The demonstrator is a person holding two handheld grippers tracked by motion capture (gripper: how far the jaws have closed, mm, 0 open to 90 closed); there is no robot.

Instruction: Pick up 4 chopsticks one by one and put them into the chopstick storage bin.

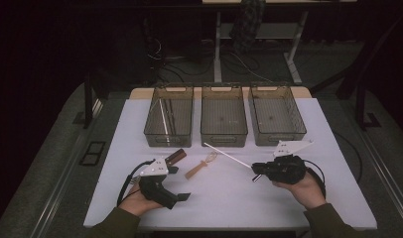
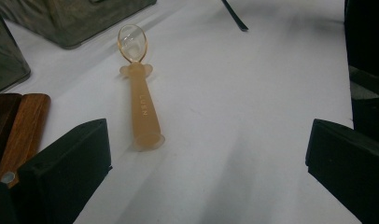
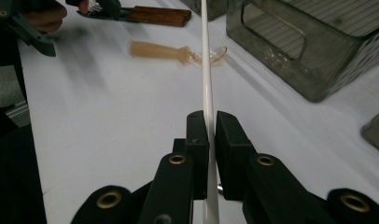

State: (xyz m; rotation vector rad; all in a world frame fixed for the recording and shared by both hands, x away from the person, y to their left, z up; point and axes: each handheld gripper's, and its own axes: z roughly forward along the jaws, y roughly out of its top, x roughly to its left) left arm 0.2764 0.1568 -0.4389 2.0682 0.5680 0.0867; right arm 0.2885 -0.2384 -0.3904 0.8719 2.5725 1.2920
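R gripper (image 3: 207, 140) pinching the white stick (image 1: 227, 155) just above the table, L gripper (image 2: 206, 154) spread w/ the orange spoon (image 2: 142, 105) lying ahead, so one stick's already in the left bin (image 1: 168, 116); this stick, spoon & wooden-handled tool (image 1: 174, 157) left to sort

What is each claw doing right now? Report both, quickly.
Left claw: open, holding nothing.
Right claw: closed on the white stick.

Dim room, grey floor (image 1: 50, 163), cables (image 1: 239, 62) under a far desk (image 1: 259, 29).
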